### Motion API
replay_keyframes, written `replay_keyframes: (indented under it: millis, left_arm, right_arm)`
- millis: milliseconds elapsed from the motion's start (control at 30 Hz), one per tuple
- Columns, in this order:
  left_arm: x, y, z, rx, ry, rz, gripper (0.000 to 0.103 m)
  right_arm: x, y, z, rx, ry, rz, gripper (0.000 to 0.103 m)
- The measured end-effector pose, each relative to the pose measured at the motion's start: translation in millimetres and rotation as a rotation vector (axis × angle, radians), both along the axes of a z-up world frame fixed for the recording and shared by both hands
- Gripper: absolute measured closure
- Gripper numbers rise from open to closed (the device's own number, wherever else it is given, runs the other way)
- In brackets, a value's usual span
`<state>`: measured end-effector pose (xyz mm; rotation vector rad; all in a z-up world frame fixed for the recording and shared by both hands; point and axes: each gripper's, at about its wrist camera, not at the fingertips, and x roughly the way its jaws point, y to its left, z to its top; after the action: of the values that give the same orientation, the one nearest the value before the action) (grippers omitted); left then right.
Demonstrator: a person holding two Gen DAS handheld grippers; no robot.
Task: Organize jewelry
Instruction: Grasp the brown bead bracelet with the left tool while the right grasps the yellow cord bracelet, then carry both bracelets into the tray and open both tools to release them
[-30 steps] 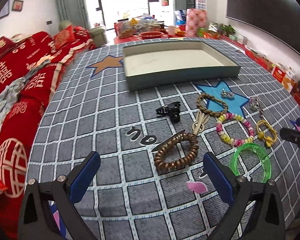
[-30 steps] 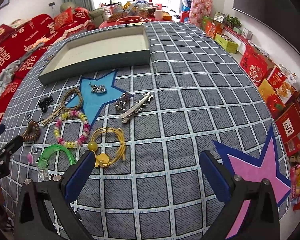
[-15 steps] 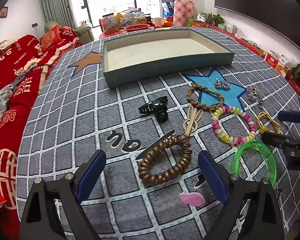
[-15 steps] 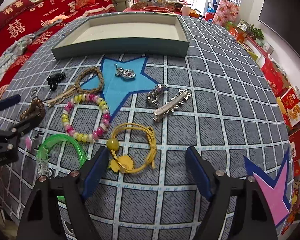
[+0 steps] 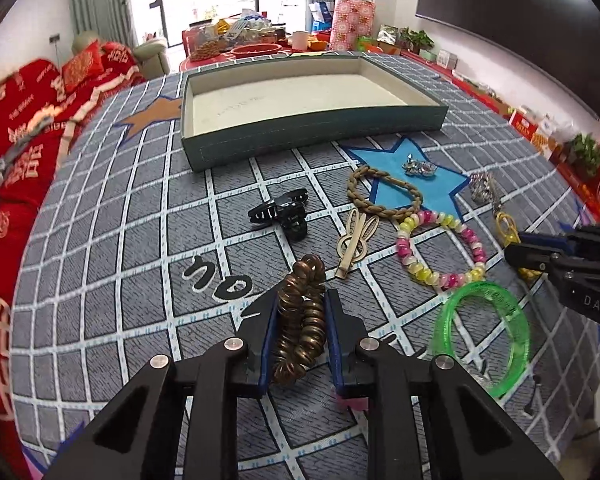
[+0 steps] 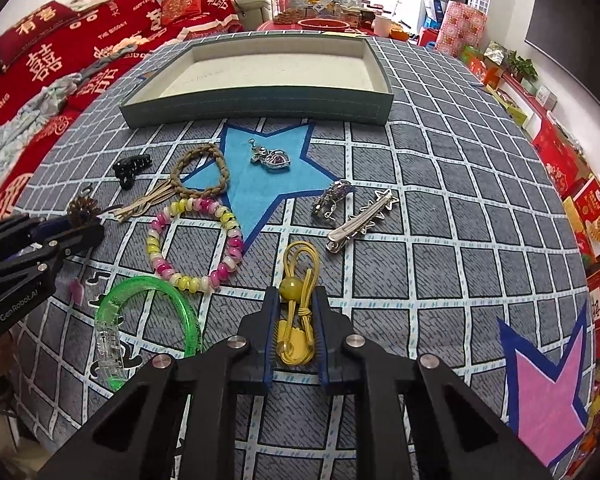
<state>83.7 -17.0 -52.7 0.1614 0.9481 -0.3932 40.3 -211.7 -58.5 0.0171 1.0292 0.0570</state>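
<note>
Both your grippers were spread half a second ago. Now your left gripper (image 5: 301,322) pinches the bronze coil hair tie (image 5: 302,320), squeezed narrow between the pads, and your right gripper (image 6: 294,322) pinches the yellow hair tie (image 6: 298,304). Both ties are still down on the grid cloth (image 6: 440,264). Judgement: two grasps secured, lift next. The tray (image 5: 312,136) sits beyond, holding nothing yet.
</note>
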Motion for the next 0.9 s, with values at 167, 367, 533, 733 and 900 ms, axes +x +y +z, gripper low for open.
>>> replay_keyframes:
  millis: [167,367,533,733,900]
  left_arm:
    - [-4,6,11,-0.042,-0.009,0.015,0.068]
    - [-5,9,36,-0.074,-0.053,0.029,0.068]
    - [8,12,67,-0.132,-0.088,0.065,0.068]
    - [46,3,97,-0.154,-0.121,0.09,0.068]
    - [92,-6,112,-0.166,-0.126,0.116,0.068]
  right_arm:
    - [-2,-19,12,0.102,-0.012,-0.036,0.094]
    - [3,-35,28,0.198,-0.031,-0.062,0.094]
    - [17,-42,53,0.261,-0.069,-0.055,0.094]
    - [60,-41,88,0.279,-0.125,-0.019,0.094]
    - [110,-39,110,0.294,-0.146,0.01,0.094]
